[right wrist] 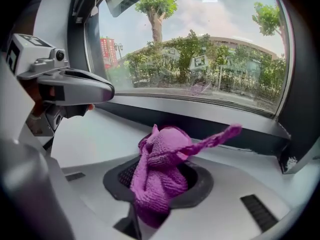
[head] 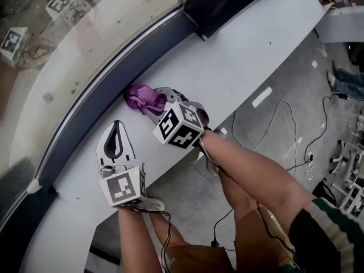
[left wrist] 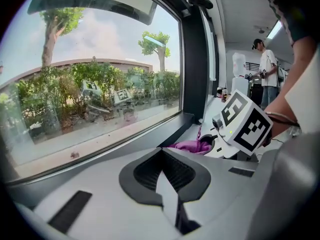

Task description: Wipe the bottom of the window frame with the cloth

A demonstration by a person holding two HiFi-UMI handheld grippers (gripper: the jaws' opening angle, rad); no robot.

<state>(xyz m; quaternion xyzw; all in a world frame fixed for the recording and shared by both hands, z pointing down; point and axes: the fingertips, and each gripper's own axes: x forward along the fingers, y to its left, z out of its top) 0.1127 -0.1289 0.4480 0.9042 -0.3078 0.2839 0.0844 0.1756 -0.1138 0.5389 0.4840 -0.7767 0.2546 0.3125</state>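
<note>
A purple cloth [head: 144, 97] is bunched in my right gripper [head: 151, 104], which is shut on it and holds it over the white sill [head: 239, 61], close to the dark bottom strip of the window frame [head: 108, 81]. In the right gripper view the cloth [right wrist: 160, 176] fills the jaws, with one loose corner sticking out towards the dark frame strip [right wrist: 210, 128]. My left gripper [head: 116, 125] hovers over the sill to the left of the right one, shut and holding nothing. From the left gripper view I see the cloth [left wrist: 192, 145] just beyond my shut left gripper [left wrist: 162, 166].
The curved window glass [head: 68, 50] lies beyond the frame. A vertical dark post [head: 227, 4] closes the frame at the far end. Cables [head: 273, 124] trail on the floor below the sill edge. A person [left wrist: 265, 59] stands far back in the room.
</note>
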